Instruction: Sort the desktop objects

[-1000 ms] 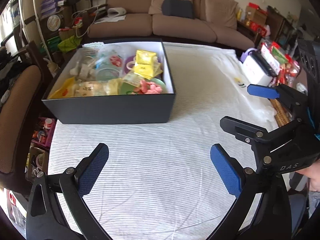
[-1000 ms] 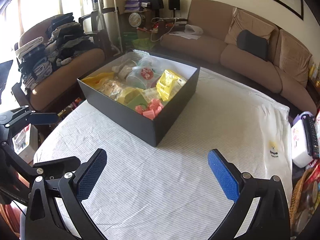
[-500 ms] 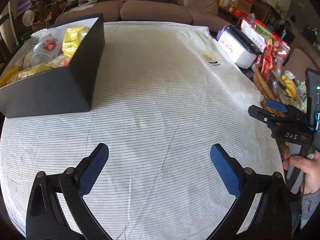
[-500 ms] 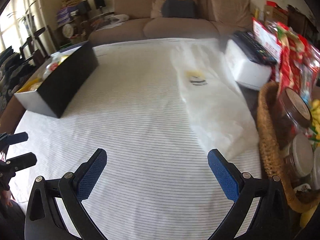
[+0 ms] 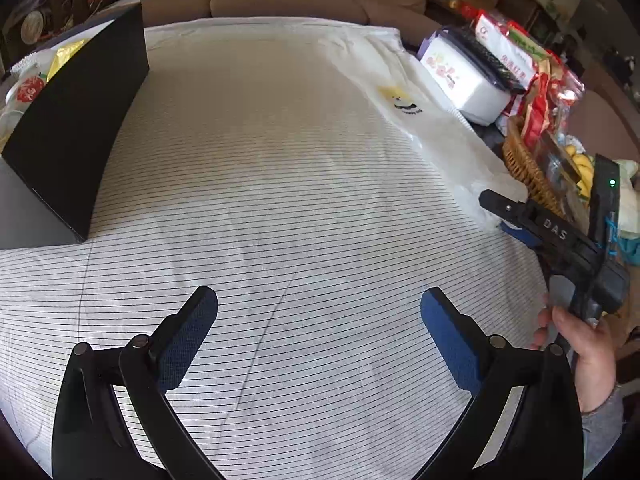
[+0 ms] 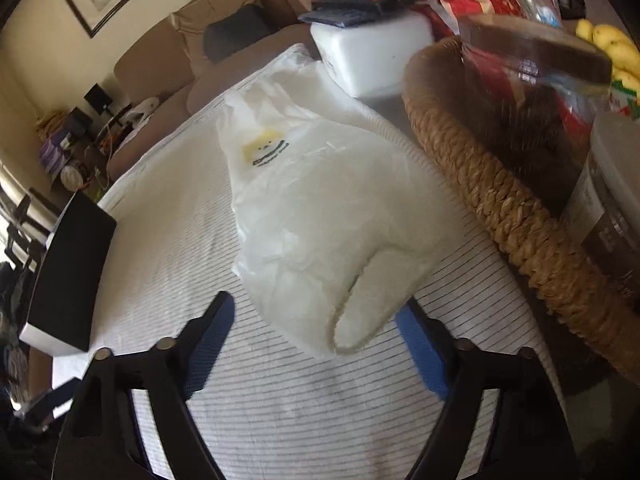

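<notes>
White cloth with thin dark stripes [image 5: 280,184] covers the desk under both tools. The left hand-held gripper [image 5: 319,322] hangs over bare cloth with its blue pads [image 5: 448,336] spread wide and nothing between them; it is released.

The right hand-held gripper [image 6: 316,344] points down at a translucent white plastic bag [image 6: 320,208] that lies flat on the cloth. Its jaws are closing. The bag's near end, with its looped handle edge, lies in the gap between the two blue pads [image 6: 420,348]; the right-hand pad sits just beside the bag's edge, and the picture does not show either pad pressing on the plastic. A yellow and black printed logo [image 6: 264,148] marks the bag's far half.

Beyond the bag from the right hand-held gripper stands a white rectangular container [image 6: 372,52] with a dark remote control [image 6: 360,4] on top. To that tool's right, close alongside the bag, sits a woven basket [image 6: 492,196] holding jars and red packets; bananas [image 6: 616,48] show behind it.

To the left of both tools, well apart from the bag, stands the black box [image 5: 76,128], with yellow and white packets visible over its rim in the left wrist view. In that same view a person's hand [image 5: 580,344] grips the handle of the right tool at the desk's right edge.
</notes>
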